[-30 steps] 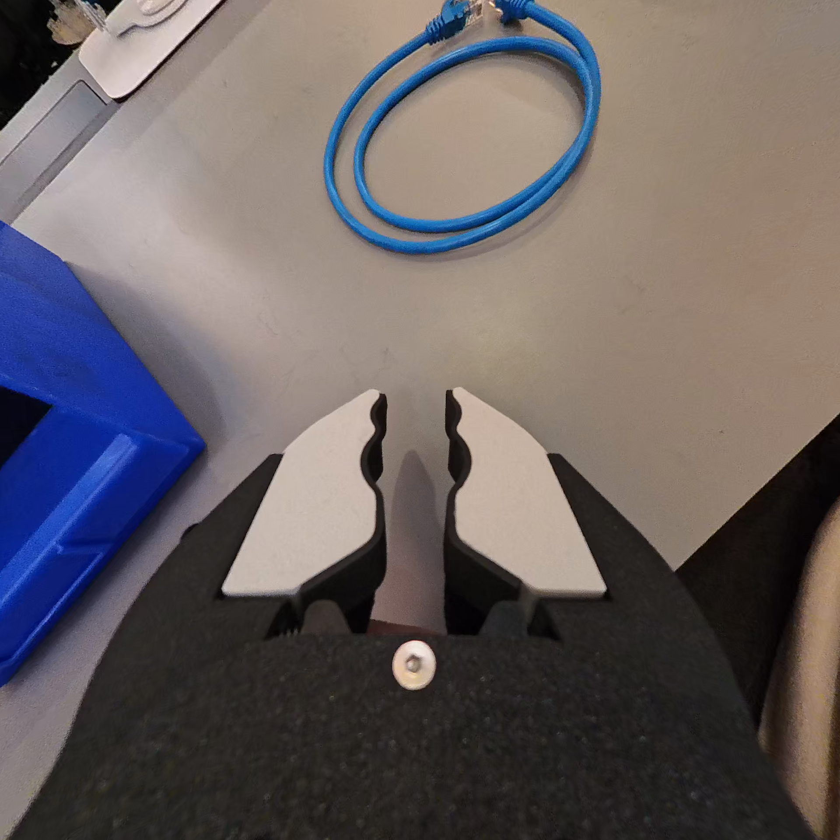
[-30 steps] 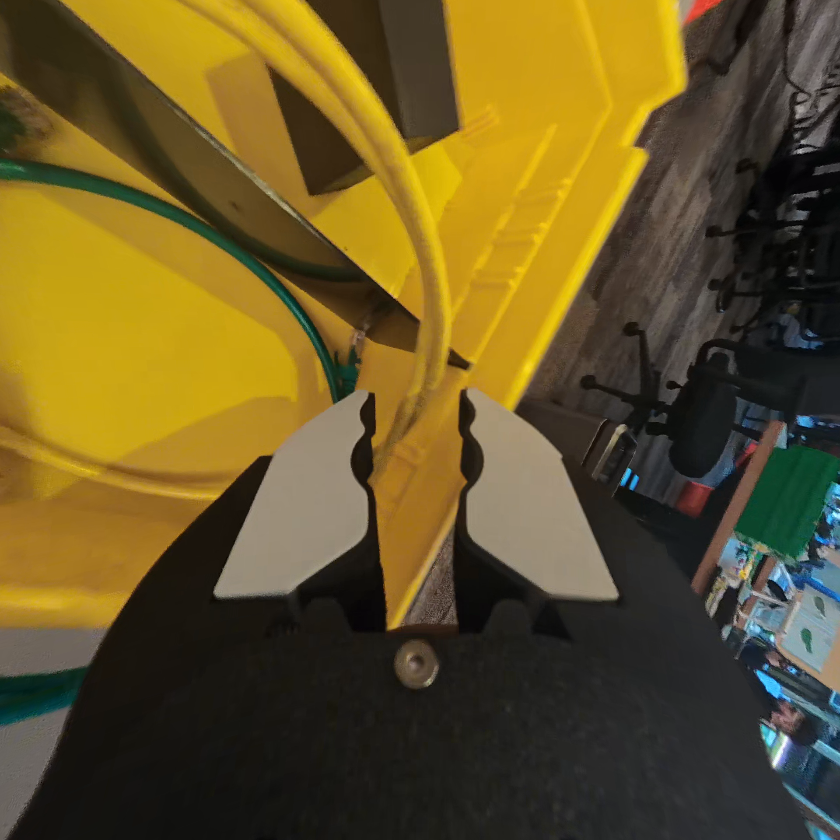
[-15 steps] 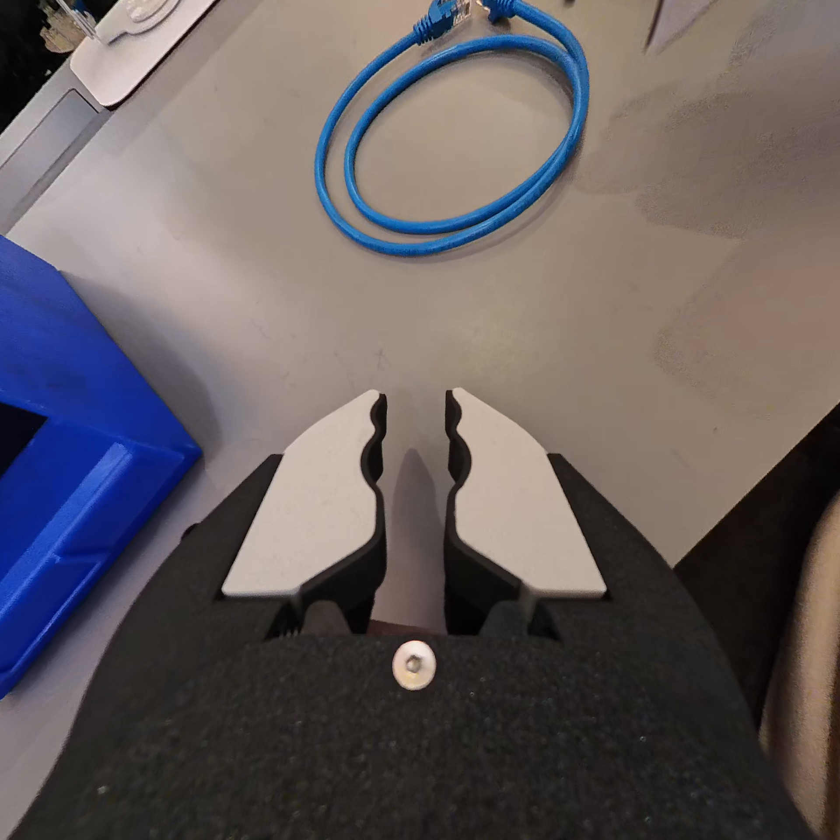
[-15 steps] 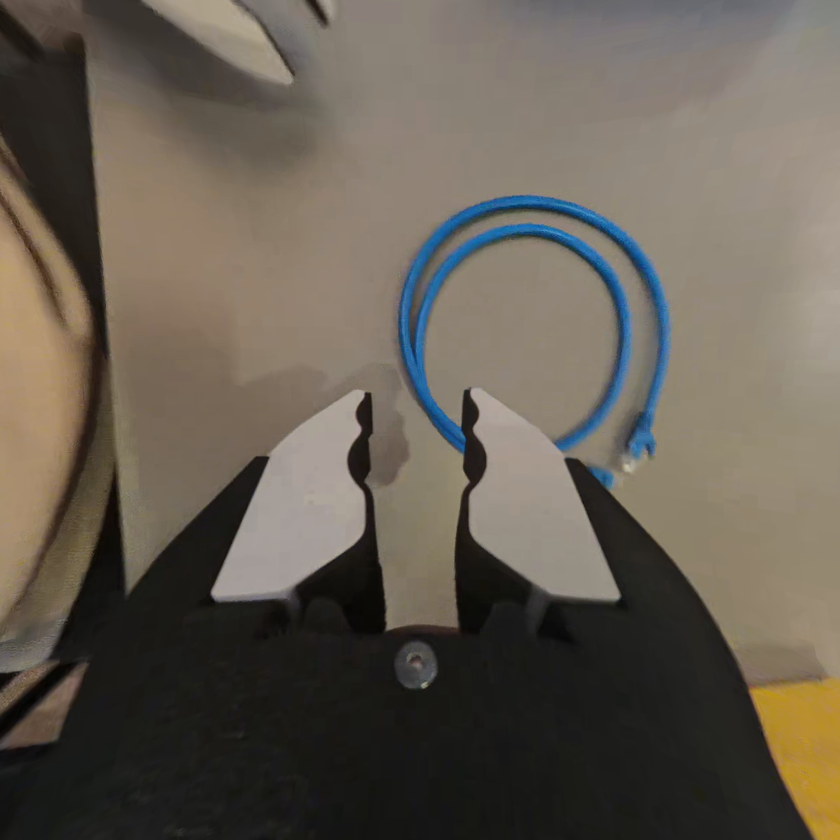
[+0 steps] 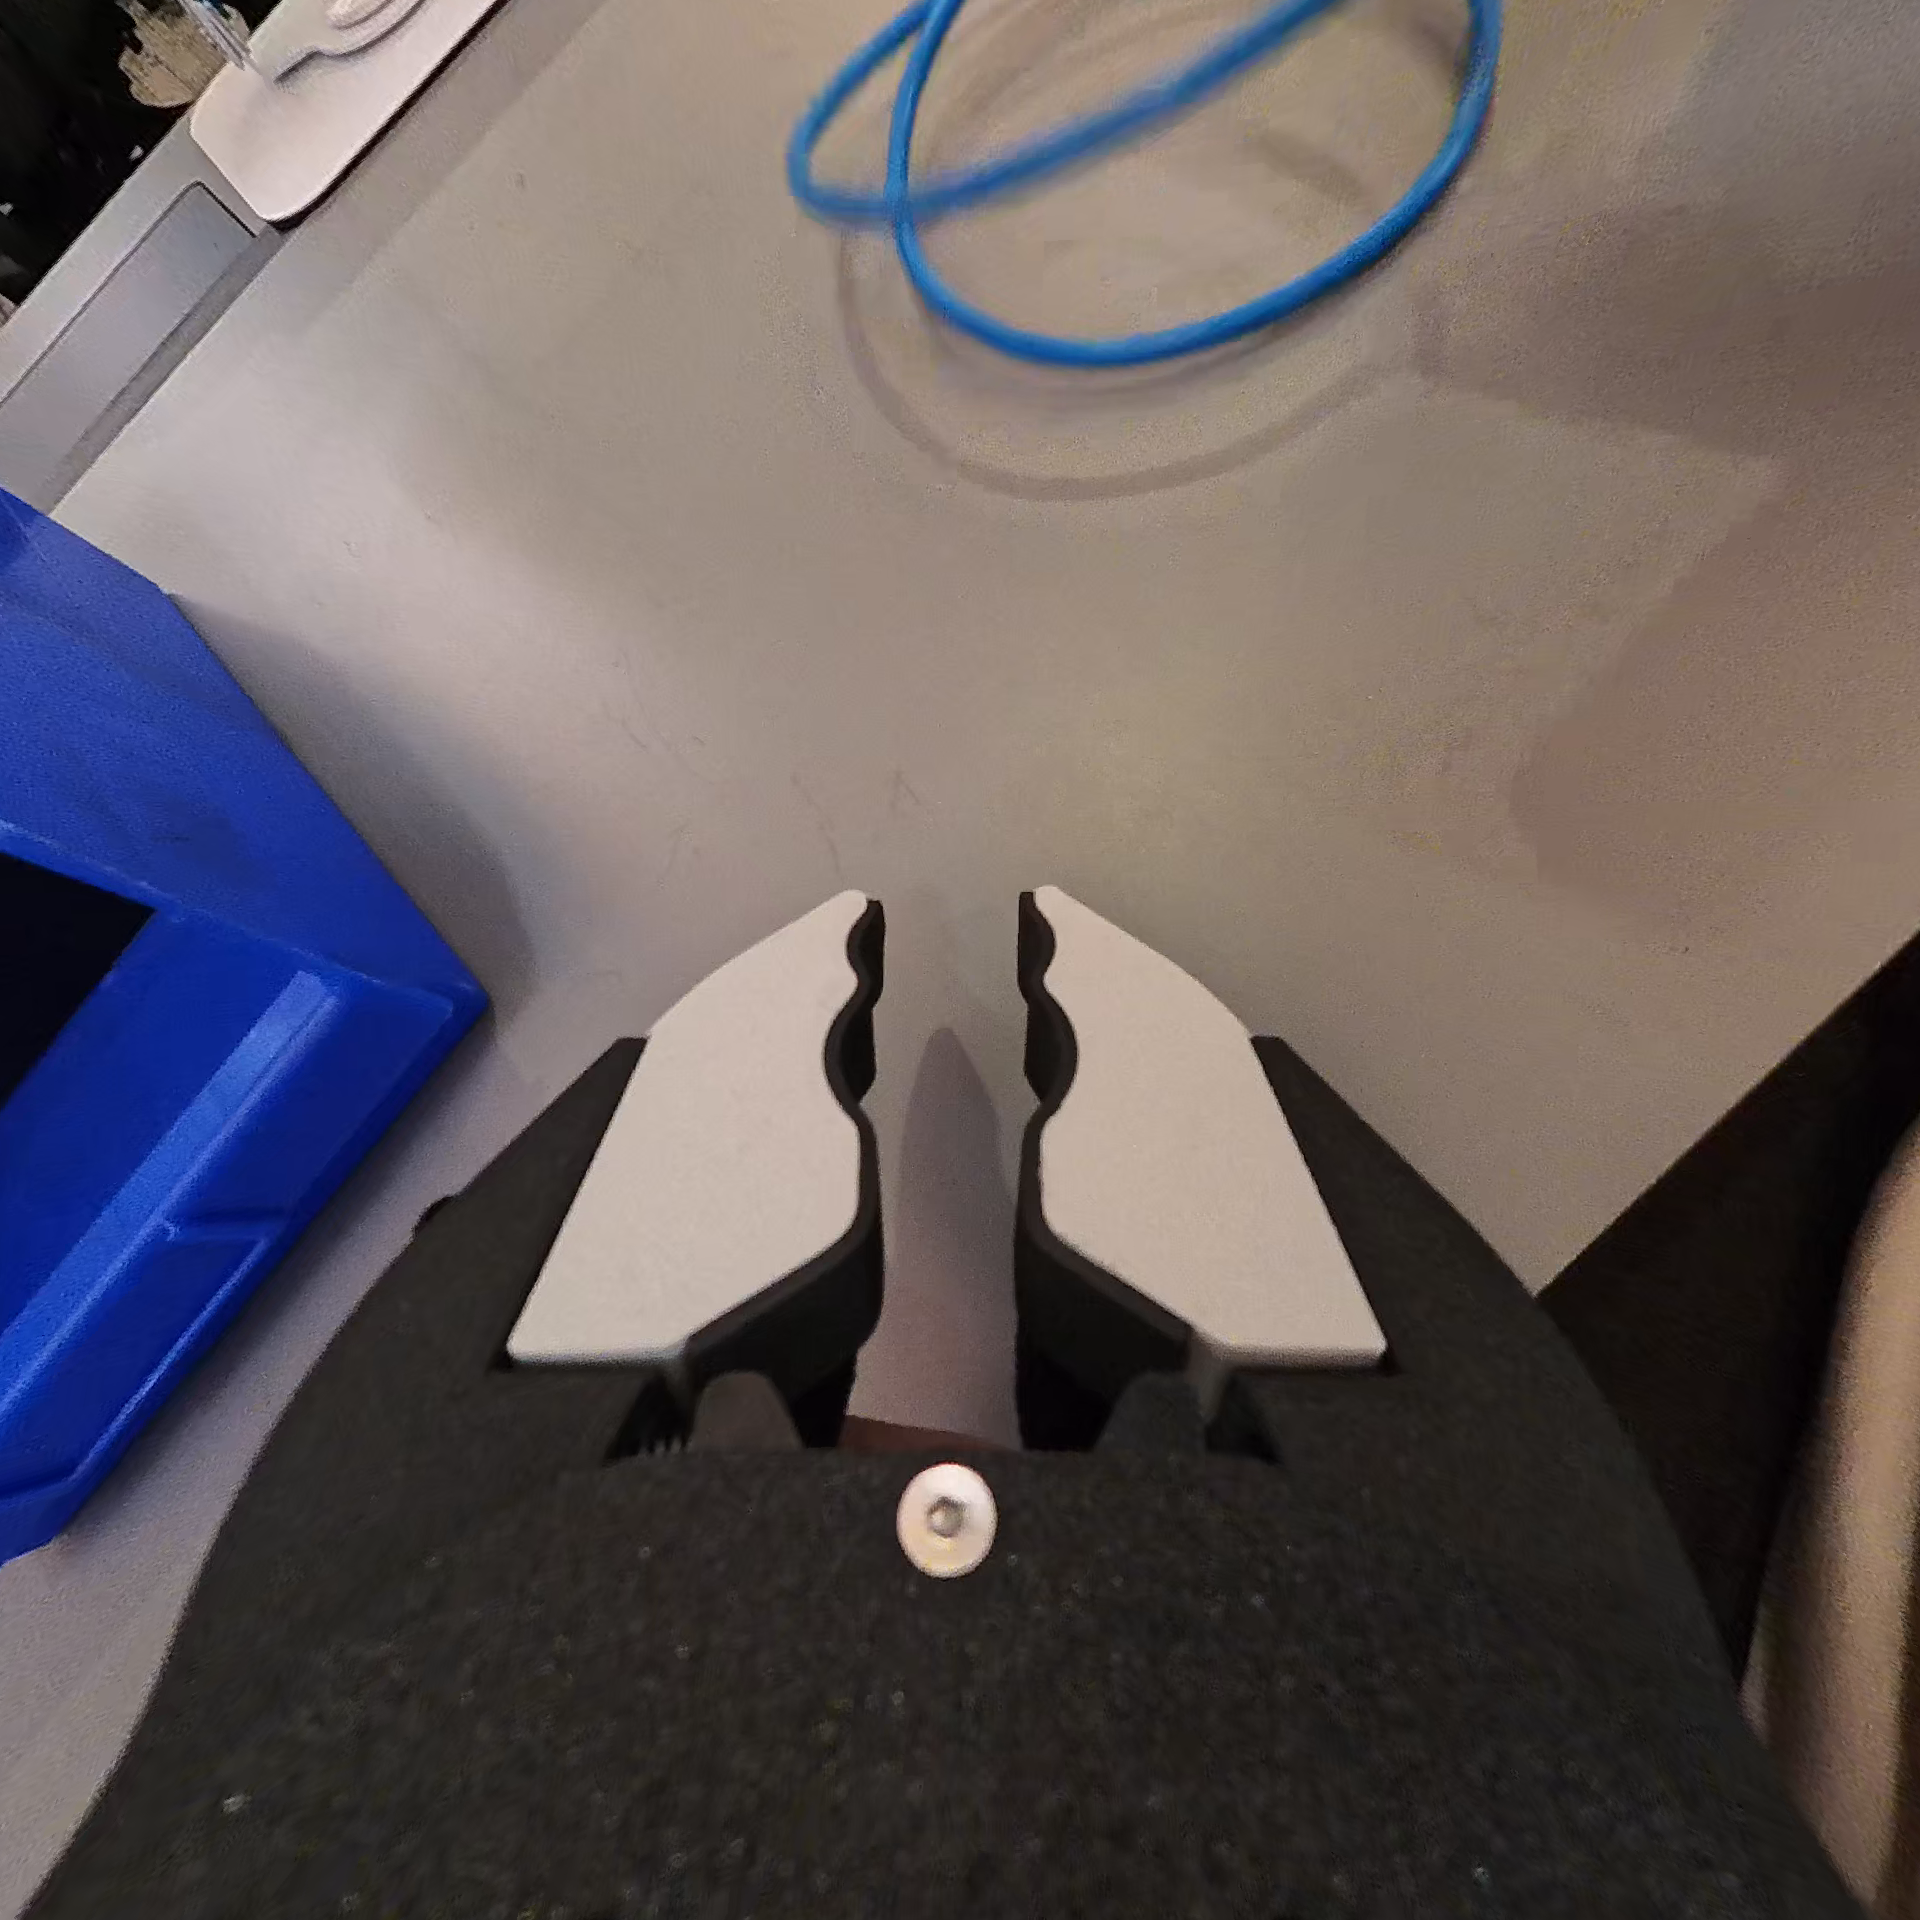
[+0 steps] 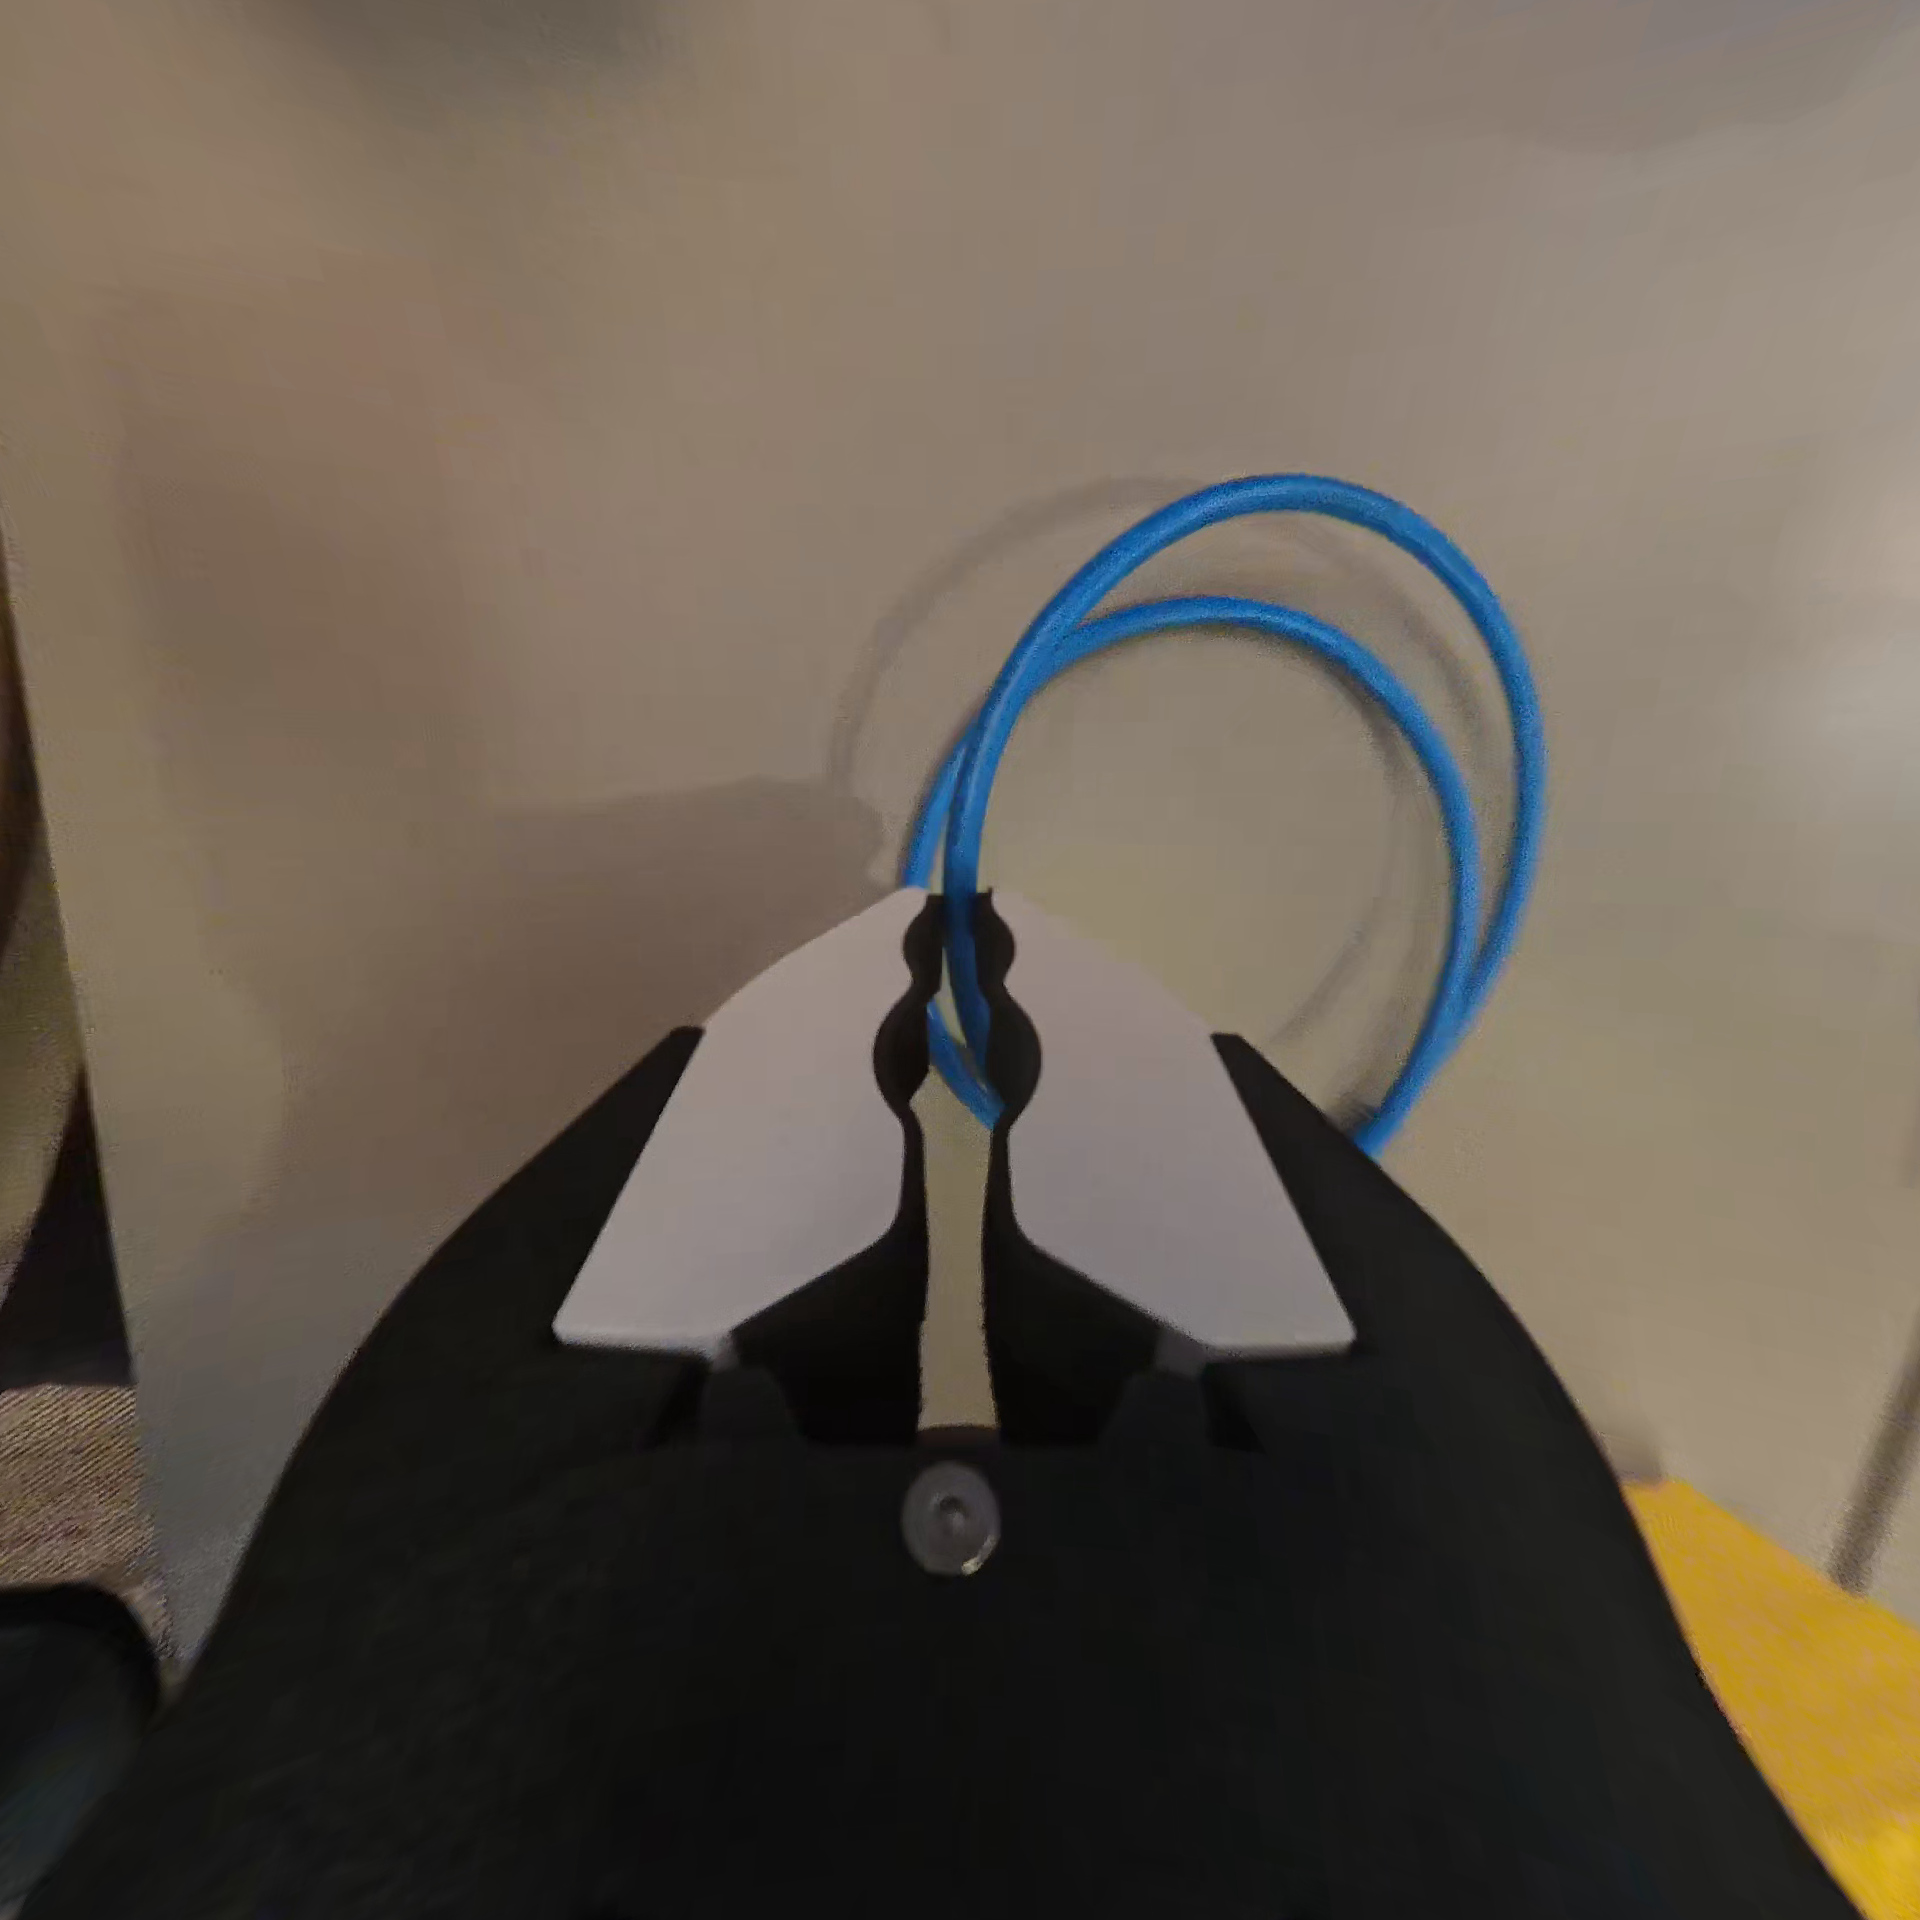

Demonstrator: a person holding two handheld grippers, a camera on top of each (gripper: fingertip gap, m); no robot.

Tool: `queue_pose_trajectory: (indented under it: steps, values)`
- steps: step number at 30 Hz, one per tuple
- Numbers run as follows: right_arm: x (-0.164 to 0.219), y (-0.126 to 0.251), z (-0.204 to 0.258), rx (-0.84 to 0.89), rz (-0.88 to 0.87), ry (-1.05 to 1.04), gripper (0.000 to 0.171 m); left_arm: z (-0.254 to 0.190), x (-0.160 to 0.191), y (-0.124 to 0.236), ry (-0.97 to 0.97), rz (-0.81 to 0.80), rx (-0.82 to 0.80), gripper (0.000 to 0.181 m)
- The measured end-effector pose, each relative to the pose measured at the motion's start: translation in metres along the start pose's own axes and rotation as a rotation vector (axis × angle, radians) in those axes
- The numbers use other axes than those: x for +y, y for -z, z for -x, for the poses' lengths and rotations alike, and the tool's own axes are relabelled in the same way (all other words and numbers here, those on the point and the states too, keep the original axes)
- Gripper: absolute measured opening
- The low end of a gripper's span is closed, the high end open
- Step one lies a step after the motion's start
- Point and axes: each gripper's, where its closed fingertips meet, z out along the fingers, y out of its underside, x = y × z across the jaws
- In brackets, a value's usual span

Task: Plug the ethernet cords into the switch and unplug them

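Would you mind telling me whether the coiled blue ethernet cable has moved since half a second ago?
Yes. The coiled blue ethernet cable has lifted off the grey tabletop, its shadow now apart, pinched in the right tongs.

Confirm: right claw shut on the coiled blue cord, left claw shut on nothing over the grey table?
Not quite: the left claw is open, a clear gap between its fingers, per the left wrist view. The rest stands: right claw shut on the blue cord, grey table.

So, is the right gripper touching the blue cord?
Touching. The right wrist view shows the right gripper shut on the blue cord, both strands pinched between its jaws.
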Motion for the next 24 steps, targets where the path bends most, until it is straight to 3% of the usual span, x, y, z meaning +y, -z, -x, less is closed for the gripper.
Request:
queue_pose_trajectory:
  steps: [6,12,17,24]
  values:
    - [0.024,0.129,-0.024,0.279,-0.101,-0.094,0.006,-0.002,0.001,-0.001,-0.01,0.006,0.003,0.024]
    - [0.104,0.253,-0.04,0.579,-0.077,-0.274,0.006,-0.006,-0.002,-0.004,-0.028,0.007,0.011,0.024]
    - [0.146,0.292,-0.033,0.658,-0.081,-0.361,0.006,-0.009,-0.002,-0.008,-0.036,0.014,0.024,0.024]
    - [0.158,0.319,-0.032,0.748,-0.098,-0.395,0.005,-0.011,-0.003,-0.008,-0.038,0.012,0.026,0.024]
